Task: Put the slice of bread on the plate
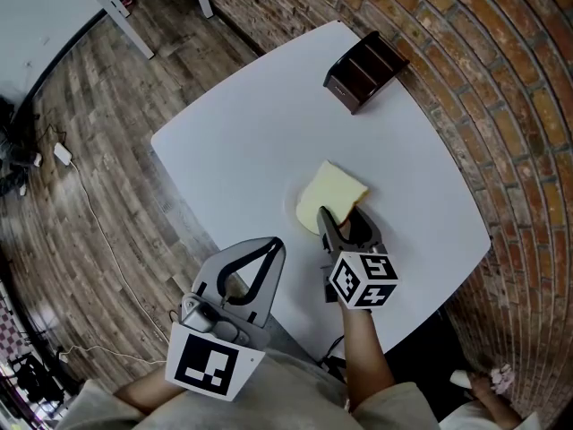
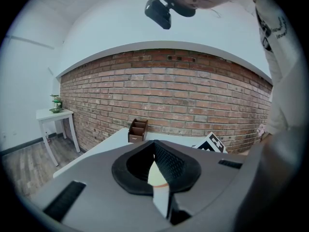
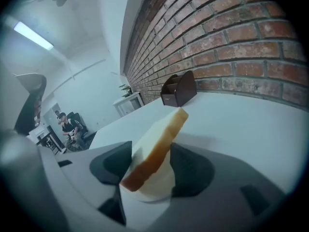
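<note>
The slice of bread (image 1: 333, 195) lies over the white plate (image 1: 292, 211), which shows only as a faint rim at the slice's left, right of the worktop's (image 1: 233, 150) middle. Whether the slice rests fully on the plate cannot be told. Its near end sits between the fingers (image 3: 193, 170) of the right gripper (image 1: 341, 213). They stand apart on either side of the slice, which leans across the gap, crust edge up, without being squeezed. To the left and nearer, the left gripper (image 1: 271, 247) hangs over the worktop's near edge, its fingers (image 2: 169, 161) closed tip to tip on nothing. Broad white surface spreads from the plate to the left edge and far corner. A dark wooden desk organiser (image 1: 365, 70) stands well apart at the far edge, beside the brick wall (image 1: 501, 106). The plate is nearer the worktop's right edge, where the wall runs close by. Wooden floor (image 1: 107, 106) lies to the left.
</note>
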`<state>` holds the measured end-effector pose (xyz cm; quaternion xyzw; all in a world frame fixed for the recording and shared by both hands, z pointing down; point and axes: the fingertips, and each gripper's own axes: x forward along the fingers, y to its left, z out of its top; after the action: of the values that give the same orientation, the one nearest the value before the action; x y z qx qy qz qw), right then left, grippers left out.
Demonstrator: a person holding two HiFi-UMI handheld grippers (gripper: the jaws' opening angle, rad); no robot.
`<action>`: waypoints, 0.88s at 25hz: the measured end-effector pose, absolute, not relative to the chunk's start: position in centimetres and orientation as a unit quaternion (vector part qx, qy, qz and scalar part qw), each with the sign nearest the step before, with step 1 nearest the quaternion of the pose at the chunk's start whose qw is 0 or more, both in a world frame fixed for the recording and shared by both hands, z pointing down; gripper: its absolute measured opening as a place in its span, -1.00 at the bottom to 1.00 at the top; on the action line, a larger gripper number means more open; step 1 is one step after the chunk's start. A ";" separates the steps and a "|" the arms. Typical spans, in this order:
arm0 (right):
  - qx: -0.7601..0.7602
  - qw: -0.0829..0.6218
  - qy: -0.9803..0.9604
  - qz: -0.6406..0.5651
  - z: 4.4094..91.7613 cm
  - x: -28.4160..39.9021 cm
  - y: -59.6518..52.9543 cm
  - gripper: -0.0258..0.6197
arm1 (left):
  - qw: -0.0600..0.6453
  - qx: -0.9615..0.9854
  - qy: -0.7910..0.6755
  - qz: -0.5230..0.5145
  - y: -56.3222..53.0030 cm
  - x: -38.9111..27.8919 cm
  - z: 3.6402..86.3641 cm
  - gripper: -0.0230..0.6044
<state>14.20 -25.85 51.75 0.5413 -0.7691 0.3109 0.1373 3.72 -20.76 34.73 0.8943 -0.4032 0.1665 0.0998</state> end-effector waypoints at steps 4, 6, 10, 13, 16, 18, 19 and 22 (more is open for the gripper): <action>0.549 0.161 -0.762 0.303 52.3 14.7 -25.7 -0.16 | 0.100 0.894 -0.404 0.165 -20.7 3.7 34.8 -0.90; 0.554 0.171 -0.758 0.301 52.5 14.8 -25.8 -0.14 | 0.100 0.894 -0.404 0.166 -20.8 3.7 34.8 -0.90; 0.559 0.184 -0.747 0.309 53.2 15.1 -25.6 -0.08 | 0.102 0.894 -0.405 0.165 -20.8 3.6 34.9 -0.90; 0.566 0.193 -0.739 0.311 53.5 15.4 -25.6 -0.03 | 0.100 0.894 -0.404 0.166 -20.8 3.6 34.9 -0.90; 0.563 0.202 -0.736 0.316 54.0 15.5 -25.4 0.07 | 0.101 0.893 -0.405 0.165 -20.8 3.7 34.9 -0.90; 0.562 0.205 -0.736 0.319 54.2 15.4 -25.2 0.07 | 0.101 0.893 -0.405 0.165 -20.7 3.7 34.9 -0.90; 0.562 0.205 -0.735 0.318 54.2 15.4 -25.2 0.07 | 0.101 0.894 -0.405 0.165 -20.7 3.7 34.8 -0.90; 0.566 0.200 -0.736 0.314 53.8 15.4 -25.4 0.07 | 0.099 0.894 -0.406 0.164 -20.7 3.7 34.7 -0.90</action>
<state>15.44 -25.39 53.84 0.5656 -0.7358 0.3140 0.2003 3.71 -20.70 34.73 0.8935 -0.4059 0.1642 0.0993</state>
